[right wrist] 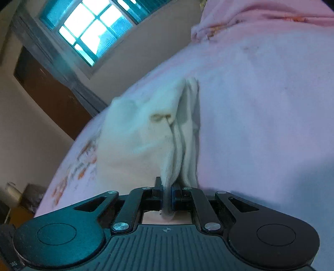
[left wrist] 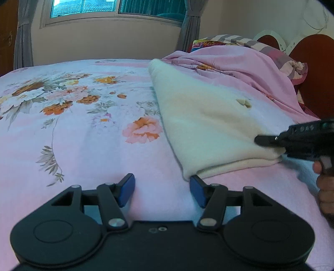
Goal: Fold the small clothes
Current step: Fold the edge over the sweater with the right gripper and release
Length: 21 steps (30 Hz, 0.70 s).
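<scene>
Your left gripper point(left wrist: 162, 188) sits nearest the lens, low over the bed point(left wrist: 83, 146), its jaws spread wide with nothing between them. One blue pad point(left wrist: 197, 190) lies just beside the near corner of the cream garment point(left wrist: 208, 125); whether it touches the cloth cannot be told. The other pad rests over bare sheet.

Your right gripper point(right wrist: 166, 192) has its jaws pressed together on a bunched edge of that same cream garment point(right wrist: 146, 135), the fabric squeezed into a thin strip between the blue pads and poking out behind them. From the left wrist view, the right gripper point(left wrist: 269, 140) bites the garment's right-hand corner, with your right hand point(left wrist: 325, 187) partly visible behind it at the frame edge.

One garment is in play. It lies folded on the floral pink sheet, its folded edge toward your left gripper, with a small pale bow point(left wrist: 243, 102) on its upper face. Behind it lies a crumpled pink quilt point(left wrist: 240, 68).

Faint pale lettering shows on the right gripper's body in the left view, too blurred to read. A small round emblem point(right wrist: 166, 230) marks the ribbed housing in the right view.

One window point(left wrist: 117, 8) is in the far wall, with two grey curtains point(left wrist: 23, 41) flanking it.
</scene>
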### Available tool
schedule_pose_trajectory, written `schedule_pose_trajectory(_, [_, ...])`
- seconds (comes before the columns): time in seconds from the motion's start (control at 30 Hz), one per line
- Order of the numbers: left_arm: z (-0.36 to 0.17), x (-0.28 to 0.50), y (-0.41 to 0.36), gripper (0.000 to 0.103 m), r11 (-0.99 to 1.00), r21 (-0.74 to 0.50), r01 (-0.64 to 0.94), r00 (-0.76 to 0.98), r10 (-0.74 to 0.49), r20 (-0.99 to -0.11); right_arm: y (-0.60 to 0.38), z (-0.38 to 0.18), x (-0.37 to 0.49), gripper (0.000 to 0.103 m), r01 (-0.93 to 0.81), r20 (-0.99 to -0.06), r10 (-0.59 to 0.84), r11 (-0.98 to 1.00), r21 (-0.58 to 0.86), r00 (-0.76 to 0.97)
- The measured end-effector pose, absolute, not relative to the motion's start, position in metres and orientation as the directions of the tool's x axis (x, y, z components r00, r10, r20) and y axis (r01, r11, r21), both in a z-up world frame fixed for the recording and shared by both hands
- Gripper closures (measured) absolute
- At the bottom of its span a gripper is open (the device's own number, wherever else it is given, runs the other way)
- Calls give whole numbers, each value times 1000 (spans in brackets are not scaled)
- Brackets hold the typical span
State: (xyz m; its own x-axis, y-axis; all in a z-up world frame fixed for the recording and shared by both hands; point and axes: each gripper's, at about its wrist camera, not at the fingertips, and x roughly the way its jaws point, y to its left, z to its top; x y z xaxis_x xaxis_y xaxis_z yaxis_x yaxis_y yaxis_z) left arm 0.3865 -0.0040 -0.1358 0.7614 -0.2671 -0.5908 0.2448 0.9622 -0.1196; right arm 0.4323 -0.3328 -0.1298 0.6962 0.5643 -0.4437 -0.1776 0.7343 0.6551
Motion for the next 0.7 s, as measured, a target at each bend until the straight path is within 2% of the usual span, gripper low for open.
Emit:
schedule_pose_trajectory(0.03, [-136,387,-2,46,961,-131,244,762,-274,-588,-335,-125,429,80,-181,-429,550,740,647,716])
schedule_pose_trajectory(0.07, [-137,387,0,46,960,-143,241,762,-279,-585,-339,-120,426,65,-187,-404,530,748,637,745])
schedule_pose_trajectory(0.13, [-137,388,2,46,959,-157,238,764,-284,-580,-344,-114,428,65,-204,-361,524,741,640,771])
schedule_pose_trajectory(0.27, [-138,388,0,46,959,-152,239,765,-283,-578,-342,-106,452,65,-232,-356,534,748,622,767])
schedule_pose_trajectory(0.43, [-140,389,6,45,952,-188,242,761,-306,-572,-325,-114,490,65,-251,-398,565,752,610,723])
schedule_pose_trajectory(0.63, [-142,388,12,45,942,-234,240,764,-332,-553,-326,-130,519,61,-253,-381,629,686,682,678])
schedule_pose_trajectory(0.7, [-142,388,10,45,945,-223,240,766,-326,-555,-322,-131,523,63,-270,-387,648,680,681,656])
